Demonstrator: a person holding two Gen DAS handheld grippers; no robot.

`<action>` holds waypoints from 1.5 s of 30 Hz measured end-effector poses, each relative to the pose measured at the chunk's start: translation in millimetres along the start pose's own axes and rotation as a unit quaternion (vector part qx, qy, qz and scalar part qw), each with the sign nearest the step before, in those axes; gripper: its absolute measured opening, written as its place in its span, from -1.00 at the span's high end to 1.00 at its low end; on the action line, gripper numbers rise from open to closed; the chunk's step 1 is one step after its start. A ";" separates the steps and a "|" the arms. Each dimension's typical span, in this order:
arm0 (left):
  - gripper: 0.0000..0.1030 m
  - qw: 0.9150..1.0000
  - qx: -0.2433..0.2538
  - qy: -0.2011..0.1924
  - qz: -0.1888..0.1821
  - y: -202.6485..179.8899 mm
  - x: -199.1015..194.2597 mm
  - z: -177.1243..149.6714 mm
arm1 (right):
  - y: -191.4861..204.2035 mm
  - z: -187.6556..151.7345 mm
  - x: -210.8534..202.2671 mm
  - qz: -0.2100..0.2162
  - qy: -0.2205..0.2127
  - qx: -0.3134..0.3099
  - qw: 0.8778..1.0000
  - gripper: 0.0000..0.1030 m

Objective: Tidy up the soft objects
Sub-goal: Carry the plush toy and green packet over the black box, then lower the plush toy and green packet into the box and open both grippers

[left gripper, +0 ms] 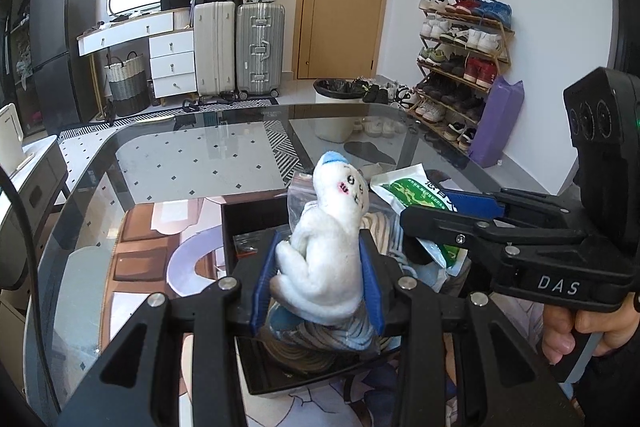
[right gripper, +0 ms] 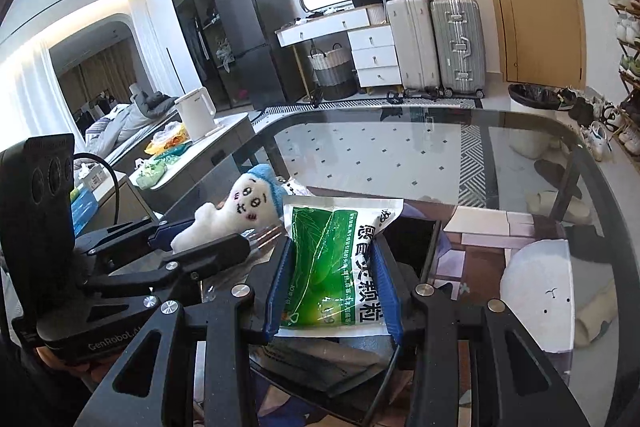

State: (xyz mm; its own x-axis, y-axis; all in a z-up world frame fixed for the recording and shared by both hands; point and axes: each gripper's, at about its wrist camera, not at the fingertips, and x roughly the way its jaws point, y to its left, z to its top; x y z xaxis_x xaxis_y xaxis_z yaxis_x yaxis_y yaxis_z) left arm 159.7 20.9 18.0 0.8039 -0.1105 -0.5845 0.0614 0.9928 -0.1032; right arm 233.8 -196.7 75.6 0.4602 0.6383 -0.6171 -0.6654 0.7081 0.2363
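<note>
My left gripper (left gripper: 318, 267) clamps the white plush toy (left gripper: 324, 227); my right gripper (right gripper: 334, 291) clamps the green sachet (right gripper: 332, 267). Both hang over the black box (left gripper: 256, 219) near the glass surface's (left gripper: 180, 163) near edge; depositing remains.

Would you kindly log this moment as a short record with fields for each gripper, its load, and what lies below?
left gripper: shut on the white plush toy, which has a blue cap
right gripper: shut on the green and white packet
below: black box on the glass table, already holding soft items
grippers: side by side over the box
</note>
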 end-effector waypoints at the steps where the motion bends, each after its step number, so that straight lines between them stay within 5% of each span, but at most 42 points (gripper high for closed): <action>1: 0.28 1.000 0.001 0.001 0.000 0.1 1.3 -0.8 | -0.8 -0.7 2.2 -0.003 0.005 -0.001 1.000 0.22; 14: 0.29 1.000 0.020 0.008 0.000 -2.6 10.9 -4.9 | 0.2 -5.1 5.9 -0.024 0.005 -0.026 0.999 0.22; 19: 0.25 1.000 0.026 0.011 -0.005 -1.6 9.2 -3.9 | 7.6 -5.8 -10.8 -0.035 -0.019 -0.048 0.998 -0.02; 22: 0.05 1.000 0.024 0.012 -0.004 1.3 4.9 -3.0 | 8.7 -4.7 -21.2 -0.040 -0.027 -0.051 0.998 -0.22; 24: -0.03 1.000 0.022 0.006 -0.003 3.2 -0.5 -3.1 | 8.0 -5.0 -28.6 -0.039 -0.035 -0.048 0.997 -0.61; 29: -0.49 1.000 0.028 -0.007 -0.001 4.5 -17.5 -4.3 | 8.7 -9.4 -49.4 -0.043 -0.057 -0.047 0.996 -0.96; 34: -1.00 0.999 0.028 -0.034 0.013 4.2 -36.7 -9.1 | 15.0 -22.4 -63.3 -0.057 -0.064 -0.058 0.995 -0.98; 45: -1.00 0.997 0.011 -0.058 0.052 10.5 -51.3 -33.1 | 23.9 -46.2 -83.9 -0.064 -0.088 -0.067 0.992 -0.99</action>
State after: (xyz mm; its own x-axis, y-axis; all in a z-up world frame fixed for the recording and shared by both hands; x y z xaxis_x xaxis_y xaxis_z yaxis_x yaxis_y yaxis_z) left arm 99.6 35.3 20.3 0.8691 -0.0013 -0.4947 -0.0143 0.9995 -0.0278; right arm 152.1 -247.3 98.3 0.6337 0.5974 -0.4915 -0.6622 0.7474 0.0547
